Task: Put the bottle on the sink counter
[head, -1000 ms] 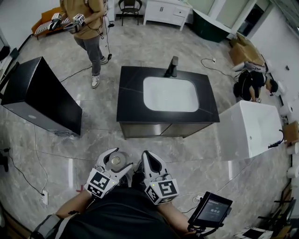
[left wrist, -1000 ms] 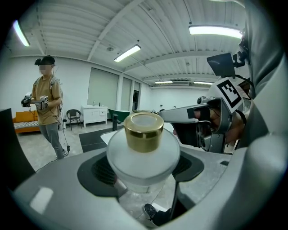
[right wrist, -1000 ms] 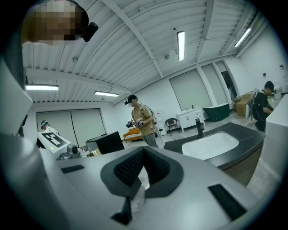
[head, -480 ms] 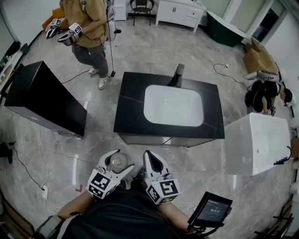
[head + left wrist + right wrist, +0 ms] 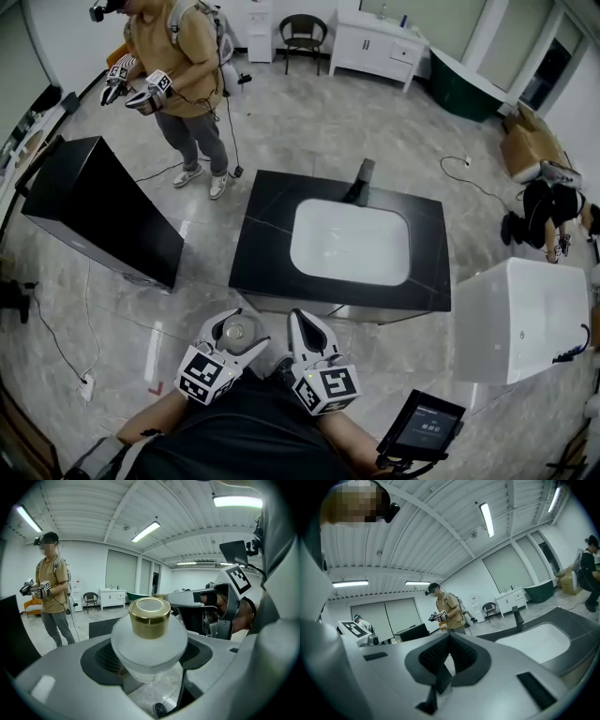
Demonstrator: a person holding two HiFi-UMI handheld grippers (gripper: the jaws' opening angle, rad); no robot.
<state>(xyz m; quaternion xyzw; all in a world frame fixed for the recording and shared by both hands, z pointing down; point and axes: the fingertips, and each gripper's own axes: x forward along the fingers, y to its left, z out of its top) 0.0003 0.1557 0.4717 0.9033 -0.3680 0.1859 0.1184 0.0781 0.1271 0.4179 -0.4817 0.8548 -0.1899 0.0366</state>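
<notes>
The left tongs [image 5: 228,330] clamp a frosted bottle [image 5: 149,641] with a gold cap [image 5: 149,617], held upright over the floor [image 5: 141,309] and short of the black tabletop [image 5: 263,234]. Just beside them, the right tongs [image 5: 300,321] are closed on nothing. A white sink [image 5: 350,244] and a dark faucet [image 5: 361,181] sit ahead on the tabletop, and a person [image 5: 178,75] stands beyond its far left corner.

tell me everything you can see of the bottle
The bottle has a round, frosted translucent body that looks like glass and a shiny gold cylindrical cap, closed. It stands upright, clamped between the dark padded jaws of the left hand-held gripper, close to the person's body, not yet on the sink counter.
</notes>
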